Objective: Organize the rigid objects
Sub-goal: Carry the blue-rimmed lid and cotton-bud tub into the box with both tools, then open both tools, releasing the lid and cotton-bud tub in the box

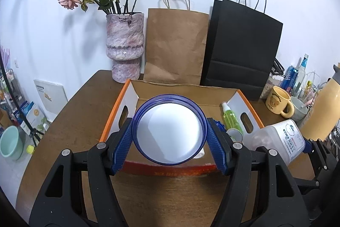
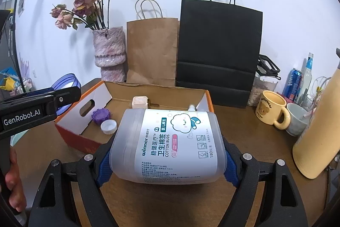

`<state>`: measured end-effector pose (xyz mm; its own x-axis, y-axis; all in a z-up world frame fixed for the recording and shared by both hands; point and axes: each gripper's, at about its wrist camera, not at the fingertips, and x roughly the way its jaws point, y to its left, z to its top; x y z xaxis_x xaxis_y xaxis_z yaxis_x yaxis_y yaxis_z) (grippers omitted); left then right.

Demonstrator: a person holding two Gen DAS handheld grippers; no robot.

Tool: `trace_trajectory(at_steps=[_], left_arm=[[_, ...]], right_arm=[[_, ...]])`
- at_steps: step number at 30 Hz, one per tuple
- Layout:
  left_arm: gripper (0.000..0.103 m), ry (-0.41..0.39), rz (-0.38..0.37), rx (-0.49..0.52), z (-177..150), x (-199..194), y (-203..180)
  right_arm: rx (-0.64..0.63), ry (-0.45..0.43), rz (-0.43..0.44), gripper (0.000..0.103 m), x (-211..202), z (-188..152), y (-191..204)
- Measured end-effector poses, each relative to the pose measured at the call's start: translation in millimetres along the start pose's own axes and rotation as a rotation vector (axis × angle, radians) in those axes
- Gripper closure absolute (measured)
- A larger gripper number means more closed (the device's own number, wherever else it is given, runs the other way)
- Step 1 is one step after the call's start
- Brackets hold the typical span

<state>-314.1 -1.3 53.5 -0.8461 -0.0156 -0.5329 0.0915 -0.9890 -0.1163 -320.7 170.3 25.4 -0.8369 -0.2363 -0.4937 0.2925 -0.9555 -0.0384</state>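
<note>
Nearest the left wrist camera, the left gripper [image 1: 170, 131] is clenched on a blue-rimmed round container [image 1: 169, 129], its blue pads [image 1: 124, 147] pressed against opposite sides of the rim, so the container sits squarely between the fingers with its white face turned toward the lens. It is held above the near wall of the orange cardboard box [image 1: 114, 118], which stands toward the far edge of the wooden table [image 1: 80, 112]. A green spray bottle [image 1: 230, 118] lies inside by the box's right wall.

To the right, the right gripper [image 2: 167, 161] is closed on a translucent cotton buds box [image 2: 170, 146], gripped across its width near its lower end, the label facing up and most of the body projecting forward past the fingertips. It hangs over the table just short of the box's near wall. Inside the box a purple cap [image 2: 100, 116] and a white cap [image 2: 108, 127] lie near the left wall.

The step in hand is judged to be carrying both items into the box. It would be done well if each is carried over the near wall, lowered onto bare cardboard clear of caps and bottle, and released only once supported.
</note>
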Motion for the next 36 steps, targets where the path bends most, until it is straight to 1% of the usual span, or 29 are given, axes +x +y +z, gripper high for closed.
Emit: trace_trajectory(at_steps=[7, 16, 26, 36], left_arm=[[0.040, 0.005, 0.013, 0.001, 8.2, 18.4, 1.9], [0.040, 0.019, 0.035, 0.017, 17.2, 47.3, 2.1], [0.040, 0.031, 0.078, 0.035, 25.6, 78.0, 7.5], [0.040, 0.052, 0.101, 0.062, 26.9, 100.1, 9.2]], right_arm=[[0.010, 0.004, 0.013, 0.017, 22.5, 13.3, 3.1], [0.002, 0.023, 0.021, 0.017, 53.7, 21.7, 7.7], [-0.022, 0.045, 0.024, 0.017, 85.4, 29.7, 9.0], [-0.044, 0.074, 0.029, 0.017, 107.1, 29.9, 9.6]])
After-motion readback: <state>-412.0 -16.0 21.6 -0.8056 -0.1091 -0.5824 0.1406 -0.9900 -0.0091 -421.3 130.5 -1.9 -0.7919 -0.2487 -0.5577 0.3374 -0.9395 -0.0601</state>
